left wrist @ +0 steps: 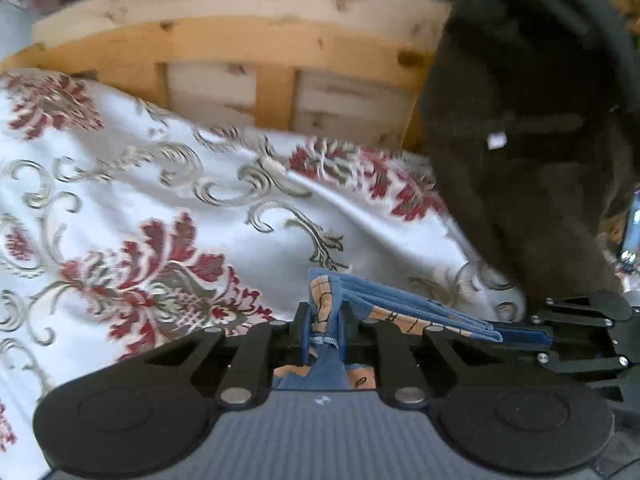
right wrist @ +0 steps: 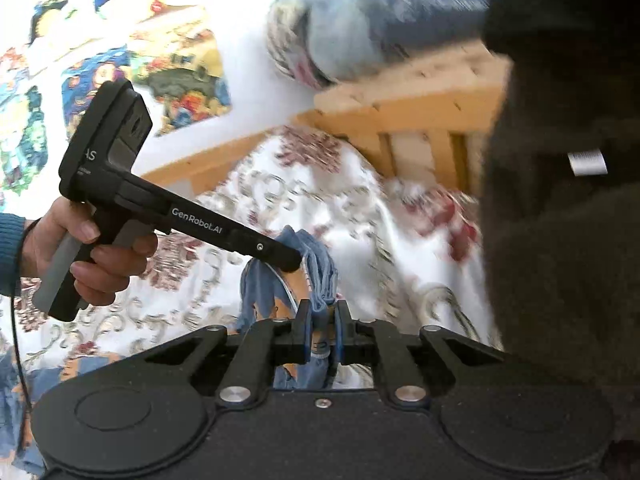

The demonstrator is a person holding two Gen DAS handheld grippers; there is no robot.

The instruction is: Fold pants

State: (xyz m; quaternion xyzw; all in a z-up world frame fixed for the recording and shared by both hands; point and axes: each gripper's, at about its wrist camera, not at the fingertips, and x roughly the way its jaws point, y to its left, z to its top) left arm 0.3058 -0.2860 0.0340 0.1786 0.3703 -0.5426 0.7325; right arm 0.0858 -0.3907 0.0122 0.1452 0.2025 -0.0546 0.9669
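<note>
The pants (left wrist: 400, 310) are blue cloth with an orange print, bunched into a folded band above the flowered bedspread (left wrist: 160, 200). My left gripper (left wrist: 323, 320) is shut on one end of the band. The cloth runs right to my right gripper (left wrist: 532, 328), seen side-on. In the right wrist view my right gripper (right wrist: 322, 320) is shut on a gathered wad of the pants (right wrist: 320, 272). There a hand (right wrist: 100, 256) holds the left gripper (right wrist: 290, 262), whose tip bites the same cloth just beyond. More cloth hangs below both grippers, mostly hidden.
A wooden bed frame (left wrist: 240, 52) stands behind the bedspread. A dark fuzzy mass of fabric (left wrist: 540, 120) with a small white tag fills the right side of both views. A rolled blanket (right wrist: 360, 20) lies on the frame, with colourful posters (right wrist: 180, 72) on the wall.
</note>
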